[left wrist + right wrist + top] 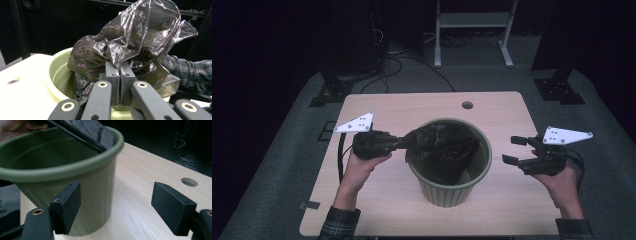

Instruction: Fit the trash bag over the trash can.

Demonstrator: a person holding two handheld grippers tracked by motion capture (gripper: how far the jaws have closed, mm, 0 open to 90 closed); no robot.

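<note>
**Currently on the table: one bin, one bag, two grippers**

Item one, the green bin [451, 192]: it is standing upright near the middle of the pale wooden table [377, 200], ribbed wall, wide rim, and it is serving as the landmark for all that follows.

Item two, the black plastic bag [439, 145]: it is lying crumpled and partly draped inside the bin, with a bunched fold rising over the rim on the bin's left side. How far down the bag is reaching inside is hard to tell, since the interior is dark.

Item three, the left gripper [404, 143]: it is hovering just left of the bin's rim, pointing toward it. Its jaws are standing pressed together, pinching that raised fold of the bag; the left gripper view is showing the film caught between the two pads [113, 75].

Item four, the right gripper [514, 150]: it is hanging to the right of the bin, apart from it, above the table. Its jaws are standing wide apart with nothing between them, and its own view is showing the bin's wall beyond the pads.

Item five, a round hole [467, 105] in the tabletop: it is sitting behind the bin.
</note>
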